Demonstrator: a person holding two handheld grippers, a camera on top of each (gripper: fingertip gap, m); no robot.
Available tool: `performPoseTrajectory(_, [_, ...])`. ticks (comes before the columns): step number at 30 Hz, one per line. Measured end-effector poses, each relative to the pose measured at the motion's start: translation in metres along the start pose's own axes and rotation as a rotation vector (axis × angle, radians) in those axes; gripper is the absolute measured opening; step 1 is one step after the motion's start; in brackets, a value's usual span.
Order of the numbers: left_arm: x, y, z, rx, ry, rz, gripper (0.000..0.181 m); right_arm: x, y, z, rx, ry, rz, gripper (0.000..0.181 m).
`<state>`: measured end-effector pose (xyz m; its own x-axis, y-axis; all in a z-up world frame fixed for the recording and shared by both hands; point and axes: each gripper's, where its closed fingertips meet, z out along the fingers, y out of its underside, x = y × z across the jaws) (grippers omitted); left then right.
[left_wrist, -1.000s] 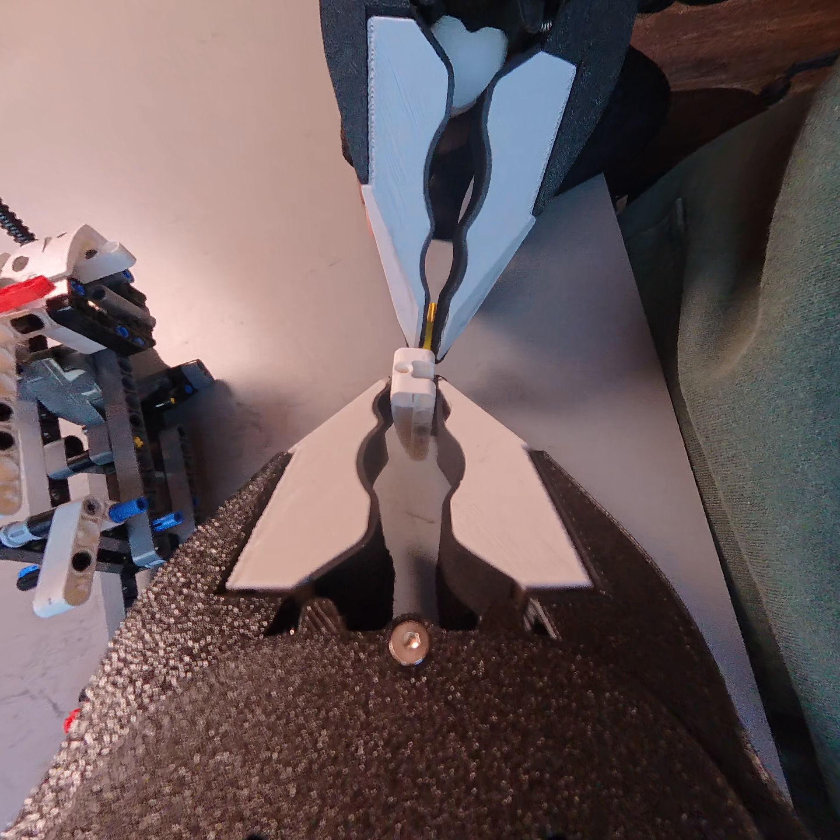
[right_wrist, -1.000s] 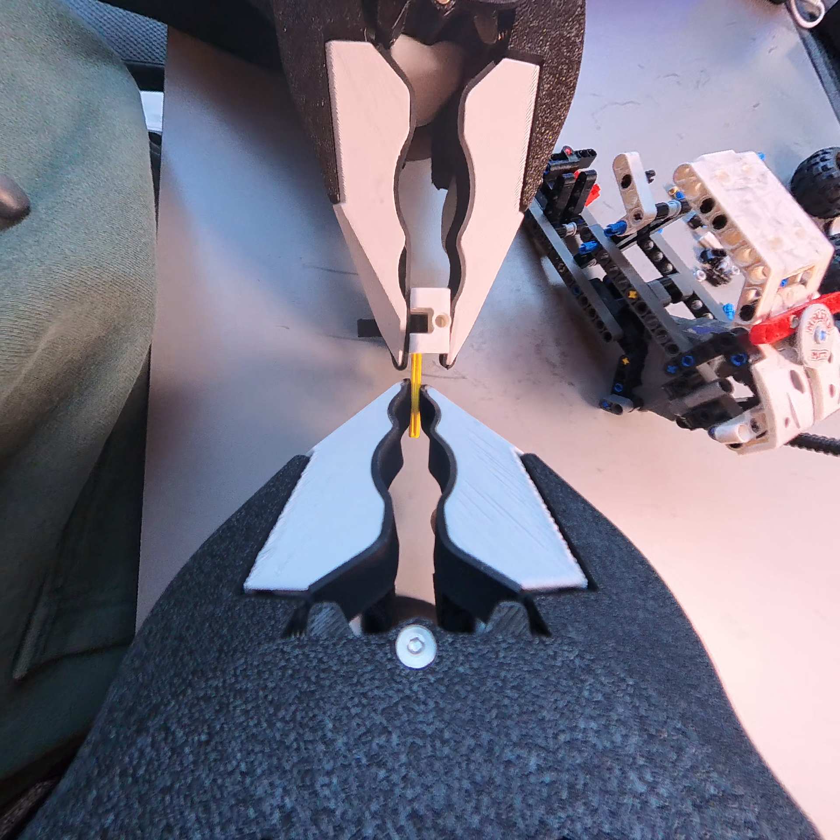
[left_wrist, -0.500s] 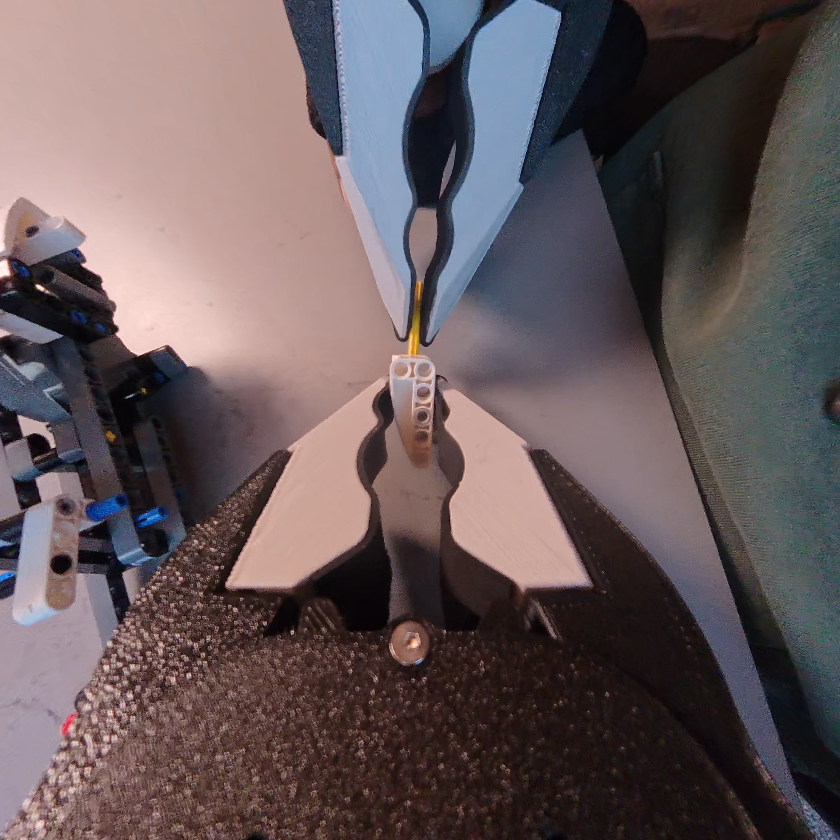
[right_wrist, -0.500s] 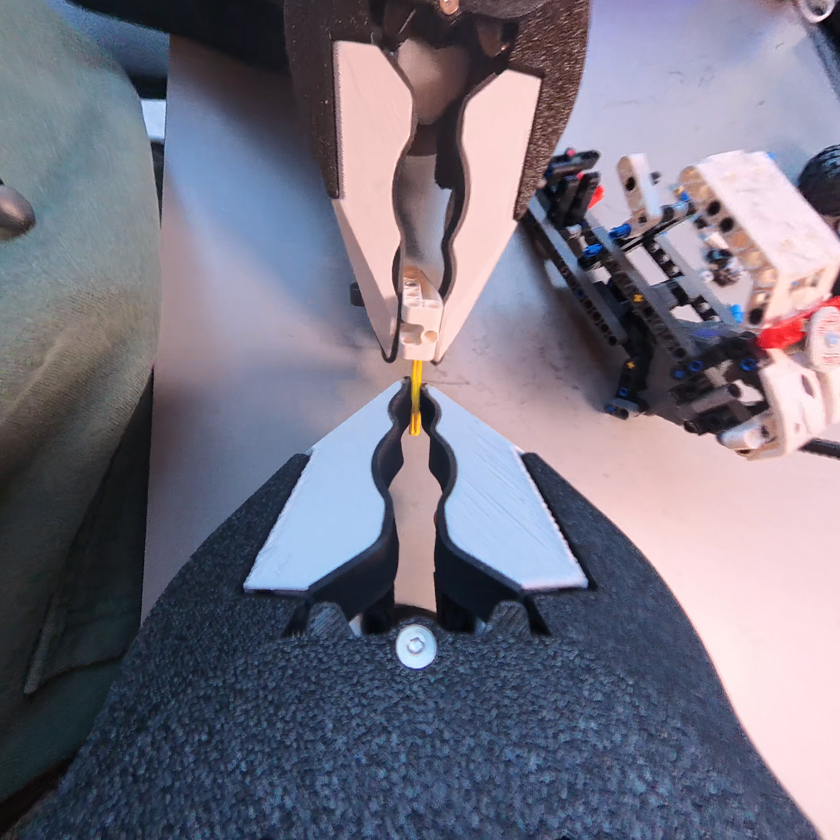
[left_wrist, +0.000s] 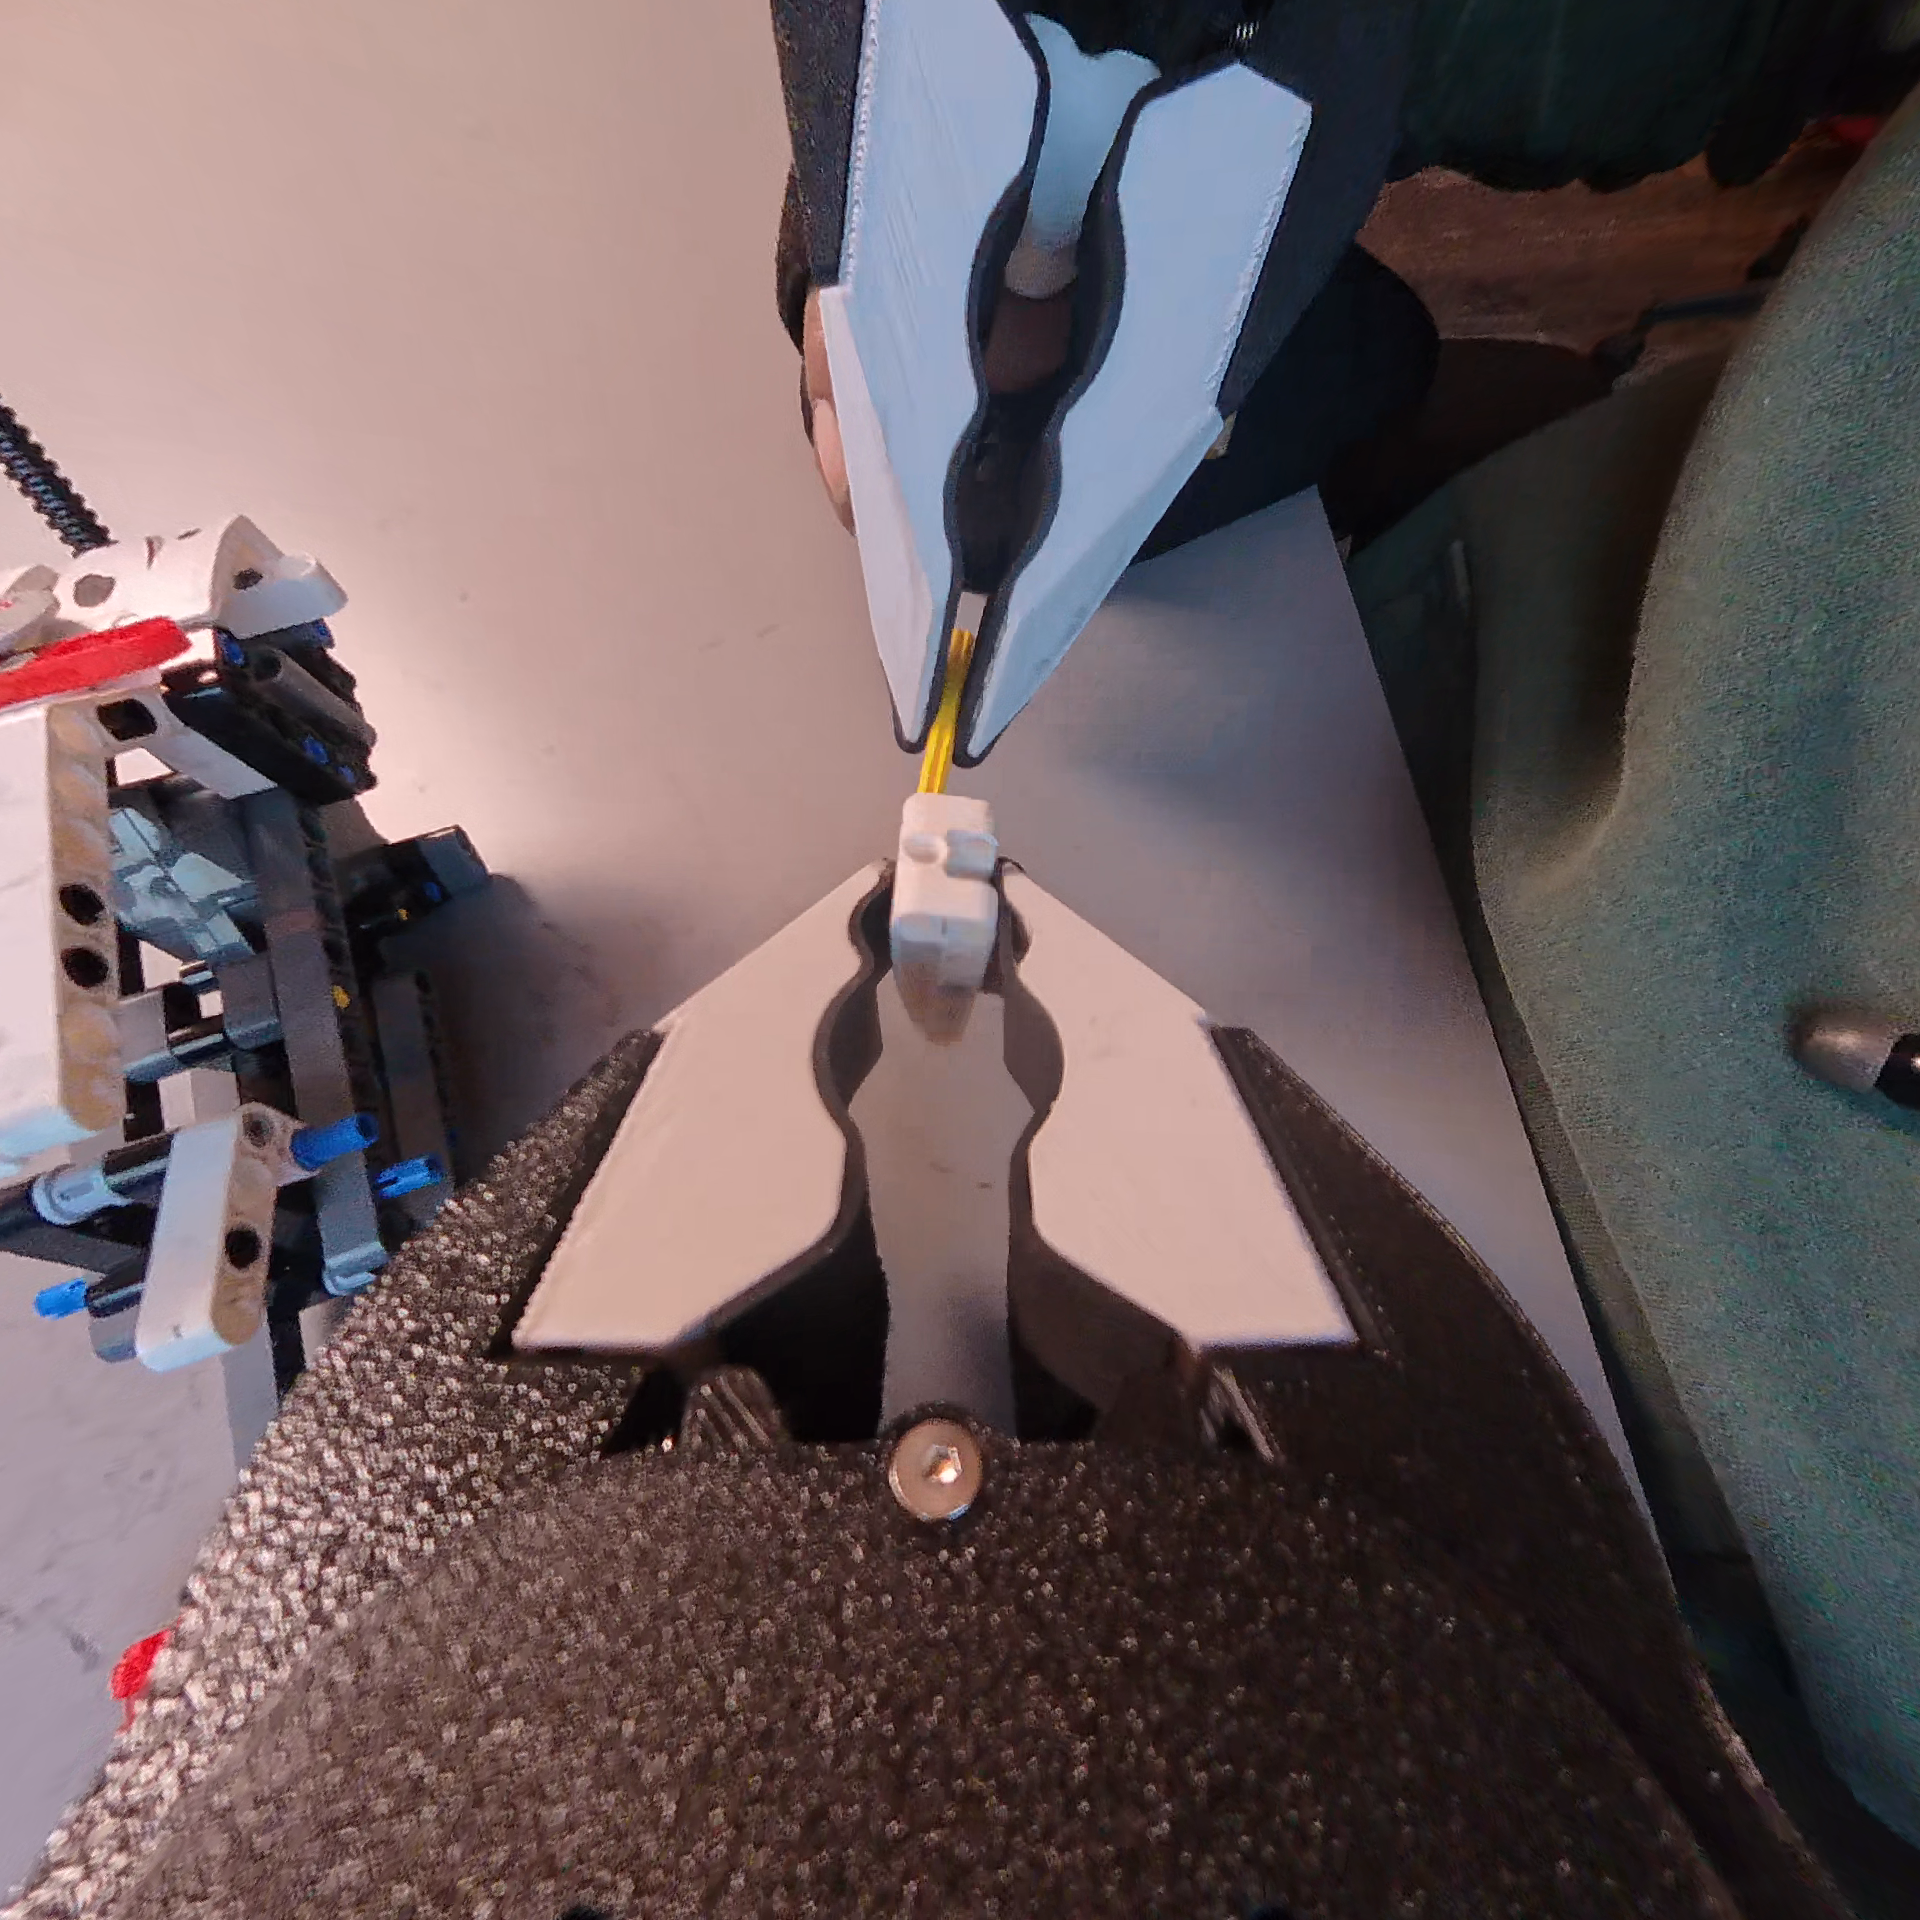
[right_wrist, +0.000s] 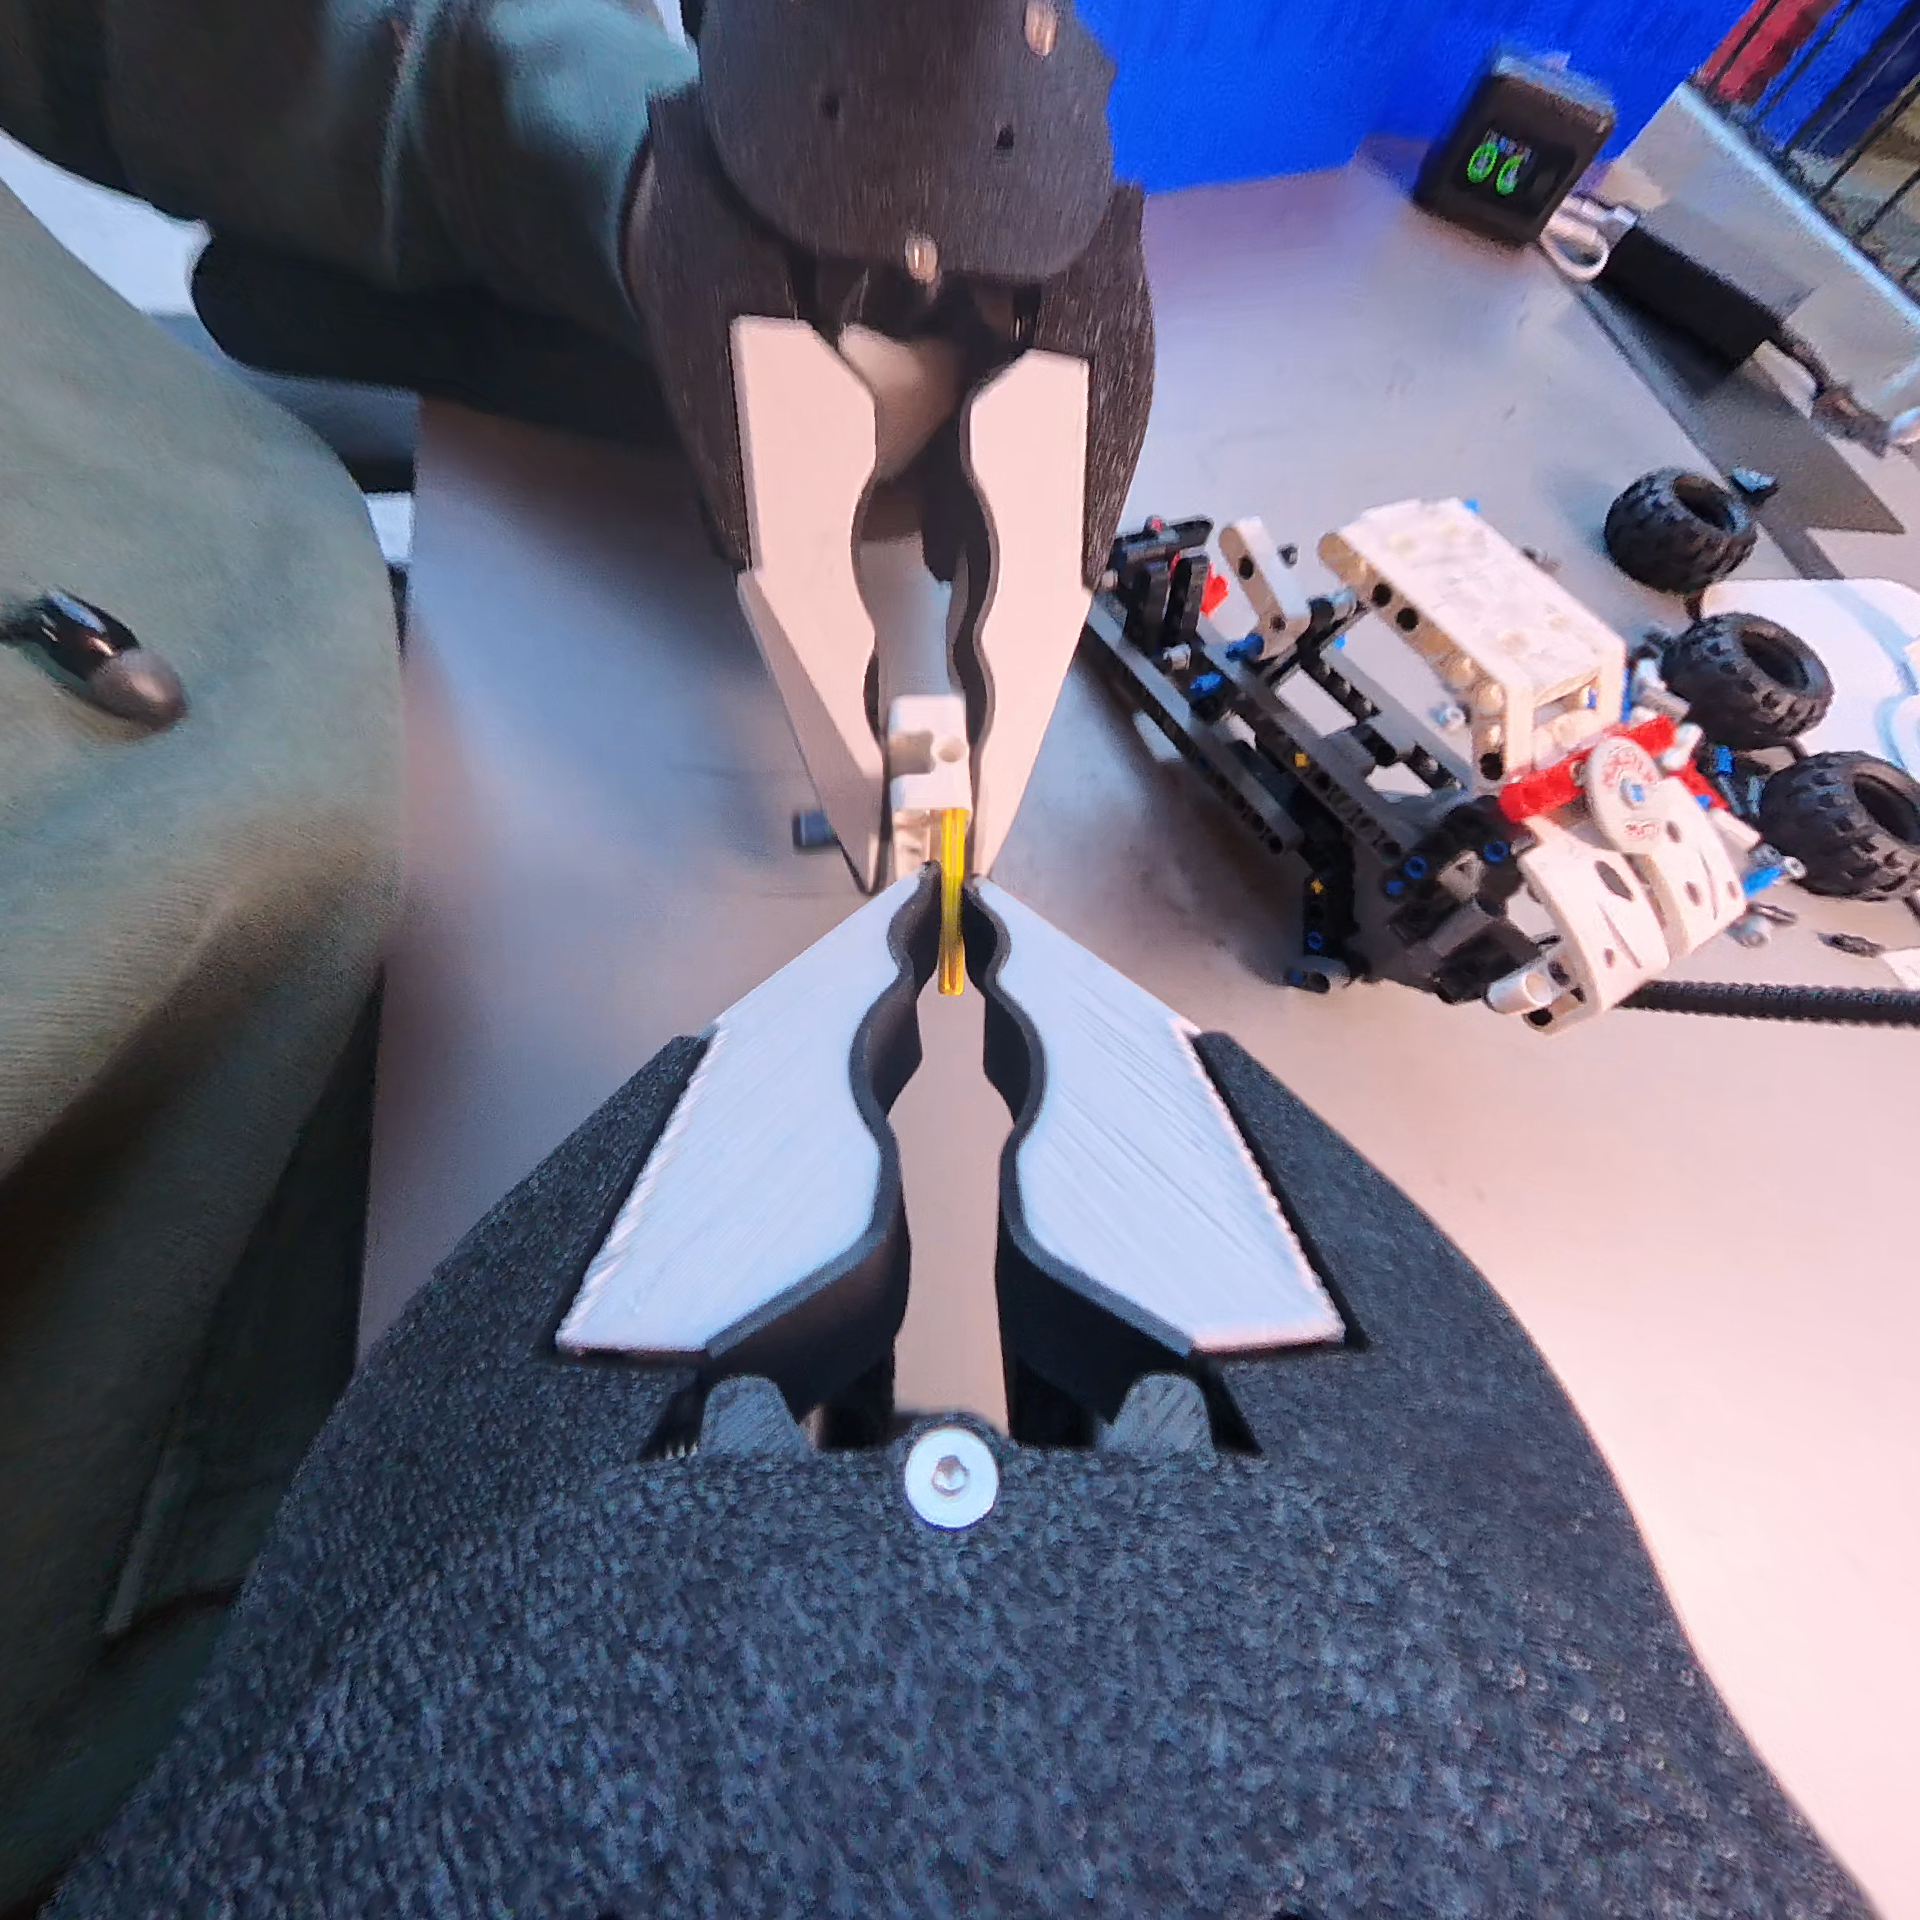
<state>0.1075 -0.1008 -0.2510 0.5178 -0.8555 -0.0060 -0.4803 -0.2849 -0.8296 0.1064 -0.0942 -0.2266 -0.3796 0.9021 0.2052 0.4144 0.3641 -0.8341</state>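
My left gripper (left_wrist: 943, 883) is shut on a small white building-toy beam (left_wrist: 940, 914), held above the table. My right gripper (right_wrist: 948, 883) is shut on a thin yellow axle (right_wrist: 950, 914). The two grippers face each other tip to tip. The axle (left_wrist: 948, 727) runs from the right gripper's tips (left_wrist: 940, 743) into the end of the white beam (right_wrist: 925, 774). In the right wrist view the left gripper (right_wrist: 930, 862) is just beyond my own tips.
A part-built white, black and red toy vehicle (right_wrist: 1455, 769) lies on the pale table (right_wrist: 1351, 1195); it also shows at the left (left_wrist: 177, 935). Loose black tyres (right_wrist: 1745, 675) lie beyond it. A green-sleeved person (left_wrist: 1714, 935) is beside the table edge. Less than 4 cm separates the two grippers' tips.
The white beam has turned in the left gripper. The right wrist view has tilted up, showing more of the far table. Both grips have held, with the axle still meeting the beam.
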Motion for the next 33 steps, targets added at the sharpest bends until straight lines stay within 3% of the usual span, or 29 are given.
performPoseTrajectory(33, [0.003, -0.020, -0.010, 0.153, 0.017, 0.020, 0.016, -0.009, -0.007, -0.001, 0.026, -0.036, -0.078, 0.002])
